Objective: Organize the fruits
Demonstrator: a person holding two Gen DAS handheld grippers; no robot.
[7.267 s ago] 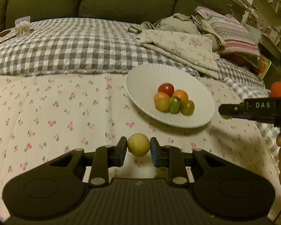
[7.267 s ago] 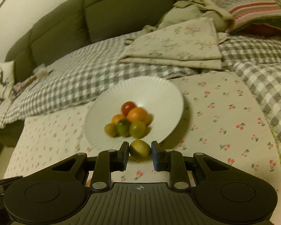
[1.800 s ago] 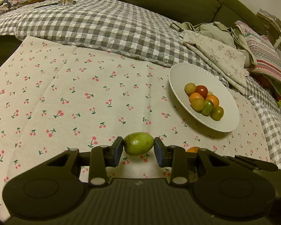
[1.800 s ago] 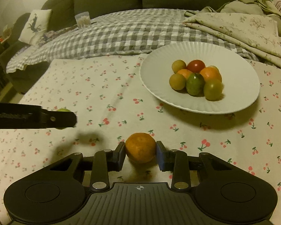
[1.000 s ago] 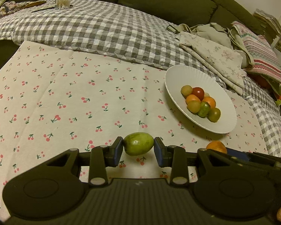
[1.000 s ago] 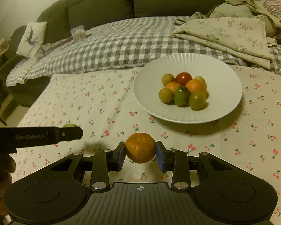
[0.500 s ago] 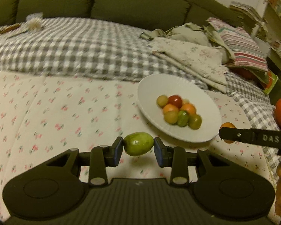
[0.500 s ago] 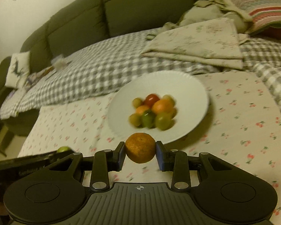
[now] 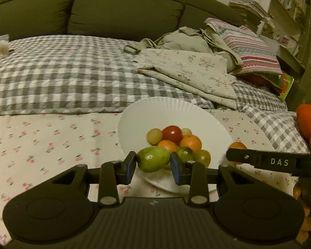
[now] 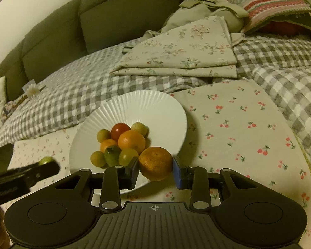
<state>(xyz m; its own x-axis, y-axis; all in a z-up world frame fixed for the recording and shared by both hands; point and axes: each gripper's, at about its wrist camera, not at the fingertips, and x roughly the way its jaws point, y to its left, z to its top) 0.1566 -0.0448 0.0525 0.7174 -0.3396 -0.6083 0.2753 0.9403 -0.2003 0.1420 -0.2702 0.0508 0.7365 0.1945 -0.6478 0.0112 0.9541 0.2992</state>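
My left gripper (image 9: 153, 164) is shut on a green fruit (image 9: 153, 159), held over the near rim of the white ribbed plate (image 9: 172, 112). The right gripper (image 10: 155, 169) is shut on an orange (image 10: 155, 163) above the plate's (image 10: 147, 103) near right rim. Several small fruits, orange, green, yellow and one red tomato (image 10: 120, 130), lie piled in the plate. The right gripper's finger (image 9: 259, 161) with the orange (image 9: 237, 146) also shows in the left wrist view. In the right wrist view the left gripper's finger (image 10: 24, 176) reaches in from the left with the green fruit (image 10: 45, 160).
The plate stands on a cherry-print cloth (image 10: 238, 128) over a grey checked blanket (image 9: 62, 76). Folded floral fabric (image 9: 188, 70), a striped pillow (image 9: 246, 43) and a dark green sofa back (image 9: 114, 8) lie behind. Red-orange objects (image 9: 310, 120) sit at the right edge.
Both grippers have moved closer to the plate with their fruits, which now hang over its near rim. The plate looks larger in both views. The grips are unchanged.
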